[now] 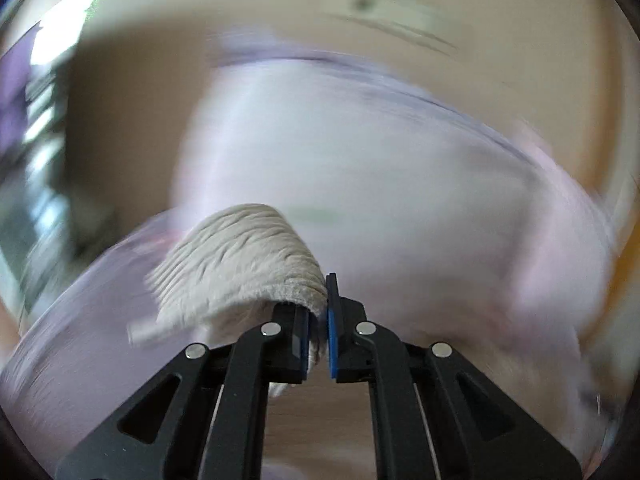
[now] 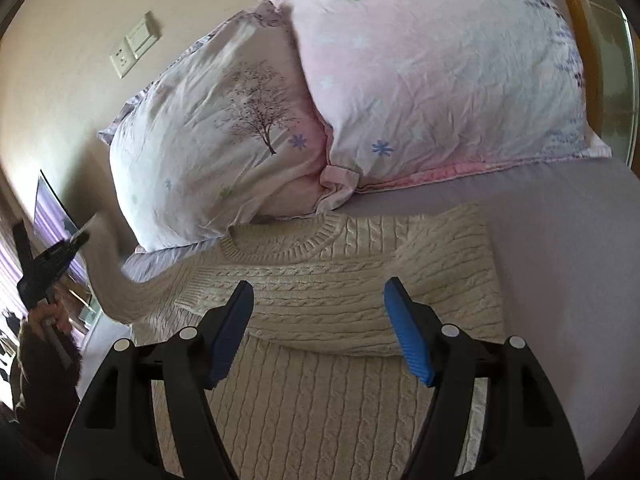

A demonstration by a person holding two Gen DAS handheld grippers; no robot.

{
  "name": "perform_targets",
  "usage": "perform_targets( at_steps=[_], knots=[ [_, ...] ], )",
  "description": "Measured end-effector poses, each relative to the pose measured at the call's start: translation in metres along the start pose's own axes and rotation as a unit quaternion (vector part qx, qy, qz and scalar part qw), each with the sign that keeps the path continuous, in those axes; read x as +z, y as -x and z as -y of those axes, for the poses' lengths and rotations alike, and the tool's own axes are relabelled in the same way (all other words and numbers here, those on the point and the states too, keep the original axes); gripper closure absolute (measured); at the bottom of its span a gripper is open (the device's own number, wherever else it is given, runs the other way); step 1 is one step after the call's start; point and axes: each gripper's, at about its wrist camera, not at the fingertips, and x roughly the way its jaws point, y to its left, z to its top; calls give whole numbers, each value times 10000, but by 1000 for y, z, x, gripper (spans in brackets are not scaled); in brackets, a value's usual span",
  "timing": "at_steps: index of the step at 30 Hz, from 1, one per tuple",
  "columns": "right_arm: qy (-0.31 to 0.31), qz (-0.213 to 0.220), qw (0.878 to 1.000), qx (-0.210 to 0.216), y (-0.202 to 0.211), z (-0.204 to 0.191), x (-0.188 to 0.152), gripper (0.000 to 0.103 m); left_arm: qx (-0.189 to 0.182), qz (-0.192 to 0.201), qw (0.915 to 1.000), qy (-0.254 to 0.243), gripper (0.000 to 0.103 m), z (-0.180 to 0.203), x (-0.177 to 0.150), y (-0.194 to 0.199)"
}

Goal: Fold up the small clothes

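Note:
A cream cable-knit sweater (image 2: pixel 320 280) lies on the lavender bed sheet (image 2: pixel 560 260), neckline toward the pillows. Its right sleeve is folded across the chest. My right gripper (image 2: pixel 320 320) is open and empty, hovering just above the sweater's body. My left gripper (image 1: pixel 319 320) is shut on the cuff of the left sleeve (image 1: pixel 240 264). In the right wrist view the left gripper (image 2: pixel 76 242) holds that sleeve (image 2: pixel 108 272) lifted up at the far left. The left wrist view is blurred by motion.
Two floral pillows (image 2: pixel 224 132) (image 2: pixel 440 72) lie against the beige wall at the head of the bed. A wall switch and socket (image 2: pixel 134 44) sit above them. The wooden bed frame (image 2: pixel 576 4) runs at the right. Curtains and a window show at far left.

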Motion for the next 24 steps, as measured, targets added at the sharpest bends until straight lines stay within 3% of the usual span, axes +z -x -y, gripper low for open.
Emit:
perform_targets(
  at_steps=[2, 4, 6, 7, 10, 15, 20, 24],
  knots=[
    [-56, -47, 10000, 47, -4, 2, -1, 33, -660, -488, 9920, -956, 90, 85, -28, -22],
    [-180, -178, 9997, 73, -11, 8, -1, 33, -1152, -1187, 9702, -1771, 89, 148, -68, -40],
    [-411, -345, 9985, 111, -18, 19, -1, 33, -1347, -1538, 9510, -2319, 89, 179, -101, -43],
    [-536, -417, 9976, 152, -21, 25, -2, 34, -1355, -1535, 9492, -2391, 89, 180, -106, -39],
    [-822, -588, 9945, 268, -28, 40, -1, 44, -1173, -1392, 9608, -2091, 70, 145, -107, -17],
    [-1244, -905, 9880, 129, -54, 52, 1, 58, -539, -1371, 9788, -1421, 59, 60, -103, 22],
    [-1846, -996, 9777, -74, -79, 69, 5, 67, -351, -1661, 9820, -830, 48, 10, -119, 50],
    [-1747, -927, 9799, -256, -93, 67, 12, 71, -523, -1878, 9798, -453, 45, -12, -134, 58]
  ],
)
